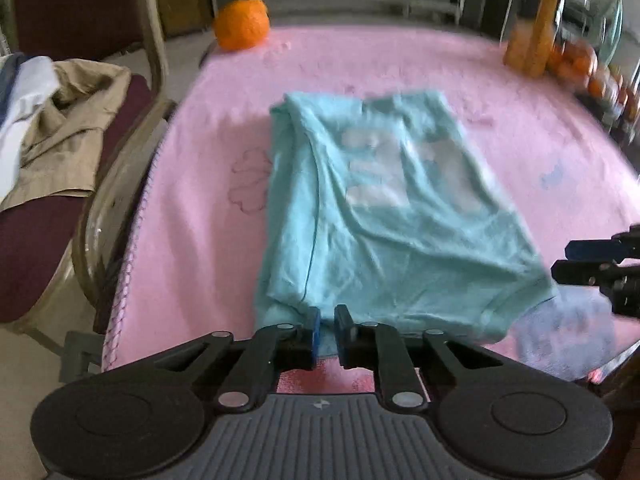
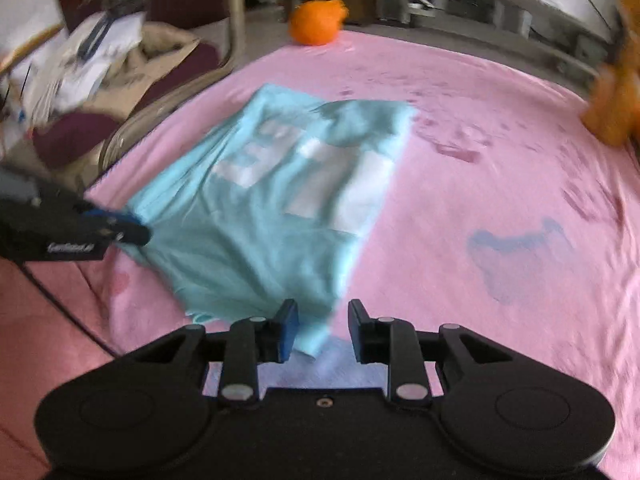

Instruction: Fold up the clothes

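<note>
Shirt (image 1: pixel 384 216): light blue, pale print facing up, folded lengthwise; lies mid-frame on the pink cloth (image 1: pixel 208 264) in both views.
Left gripper (image 1: pixel 327 330): bottom centre of its view; jaws nearly together, pinching the shirt's near hem.
Right gripper (image 2: pixel 323 330): bottom centre of its view; jaws apart, shirt corner lying loose between them, pads not pressing it.
Orange ball (image 1: pixel 241 23): upper left, at the cloth's far edge.
Chair (image 1: pixel 132 152): left edge, garments (image 1: pixel 60 128) heaped on the seat.
Orange toy (image 2: pixel 616 92): upper right, blurred.
</note>
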